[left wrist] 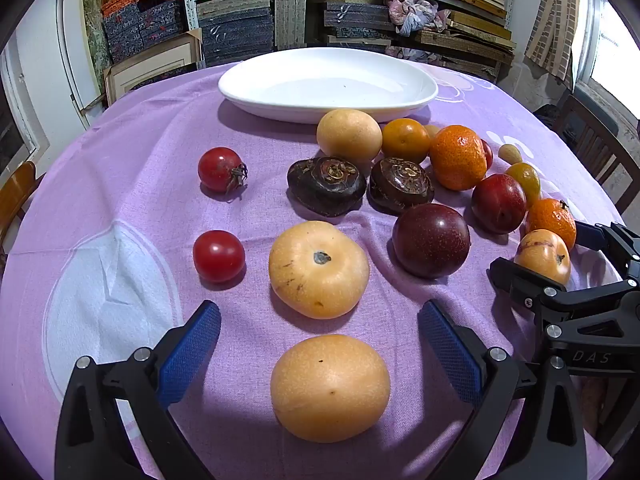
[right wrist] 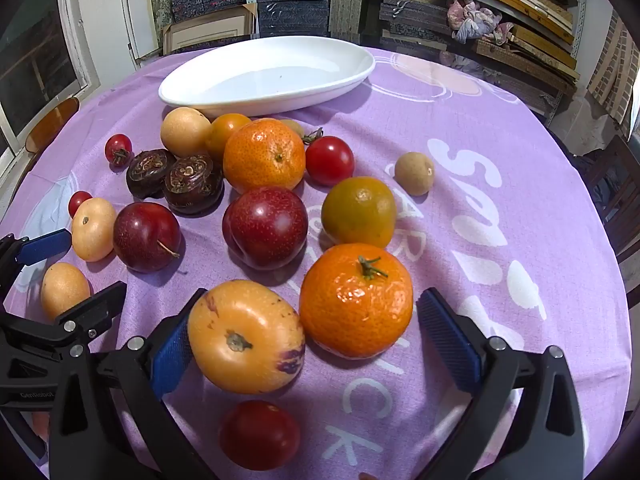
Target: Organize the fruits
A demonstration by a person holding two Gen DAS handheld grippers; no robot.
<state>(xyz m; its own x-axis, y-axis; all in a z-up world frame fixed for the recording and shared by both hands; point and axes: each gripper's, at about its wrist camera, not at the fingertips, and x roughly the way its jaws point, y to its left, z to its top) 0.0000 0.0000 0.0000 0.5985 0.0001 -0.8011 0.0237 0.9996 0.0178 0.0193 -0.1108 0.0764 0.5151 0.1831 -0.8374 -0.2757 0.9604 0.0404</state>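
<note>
Covering the round table is a lilac woven cloth [left wrist: 120, 208] with white print; all items rest on it. At the far side sits a white oval ceramic dish [left wrist: 328, 65], holding nothing visible.

Both tools are black two-finger tongs with blue ribbed pads. The left gripper [left wrist: 320, 352] stands with its jaws spread wide, gripping nothing; a pale yellow round fruit [left wrist: 330, 387] lies on the cloth between the pads, clear of both. The right gripper [right wrist: 312, 344] is likewise spread wide. Between its pads lie a yellow-orange fruit with purple streaks [right wrist: 245, 336] and a glossy orange mandarin with a green stem [right wrist: 356, 300], side by side; the streaked fruit sits just beside the left-side pad, and contact cannot be determined.

Remaining fruit, loose and ungrouped between dish and tongs:
- a flattened pale yellow fruit [left wrist: 319, 269];
- two dark red plums [right wrist: 265, 227] [right wrist: 146, 236];
- a second mandarin [right wrist: 264, 155];
- a green-orange citrus [right wrist: 359, 212];
- two dark brown ridged fruits [left wrist: 327, 185] [left wrist: 401, 185], touching;
- several red cherry tomatoes, one [right wrist: 259, 434] nearest the right tool;
- a small tan round fruit [right wrist: 415, 173], set apart to the right.
</note>
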